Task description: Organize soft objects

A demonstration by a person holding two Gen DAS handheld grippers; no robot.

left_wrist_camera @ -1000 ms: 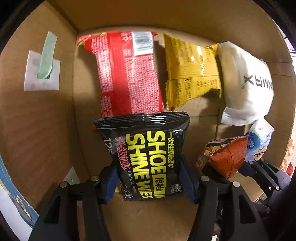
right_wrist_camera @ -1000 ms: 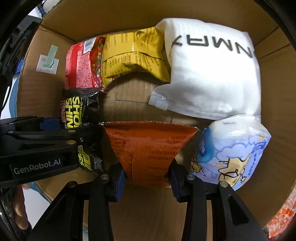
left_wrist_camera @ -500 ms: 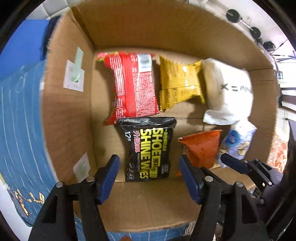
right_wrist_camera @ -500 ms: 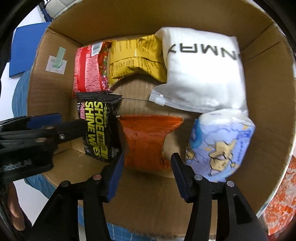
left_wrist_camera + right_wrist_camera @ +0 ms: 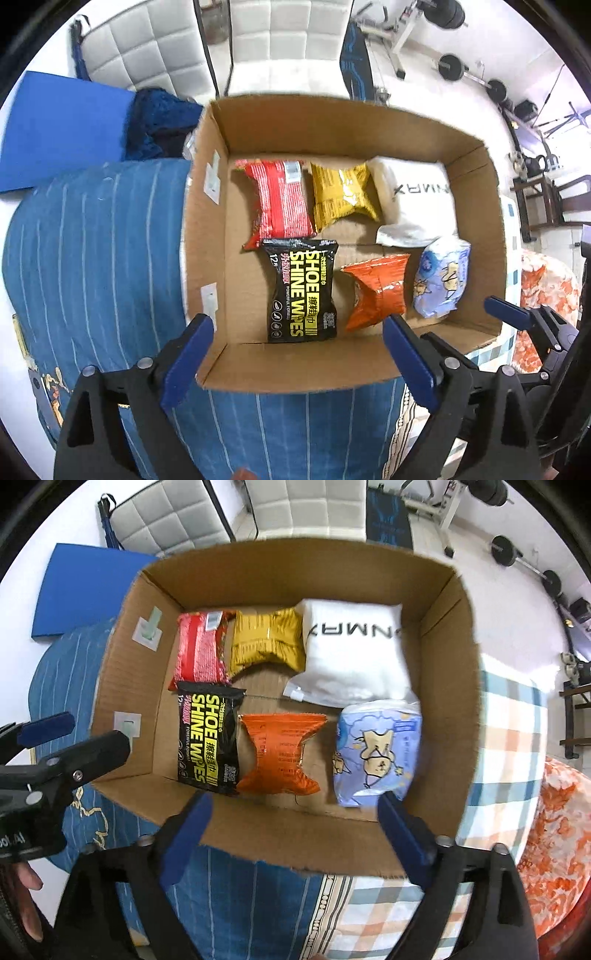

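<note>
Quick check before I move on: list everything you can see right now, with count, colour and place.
cardboard box: 1, brown, open-topped, on the bedding
red packet: 1, red, back row, left
yellow packet: 1, yellow, back row, middle
white pouch: 1, white, back row, right
shoe wipes pack: 1, black with yellow lettering, front row, left
orange packet: 1, orange, front row, middle
tissue pack: 1, pale blue, cartoon print, front row, right
striped bedding: 1, blue, under the box
left gripper: 1, black with blue pads, open, empty
right gripper: 1, same colours, open, empty
</note>
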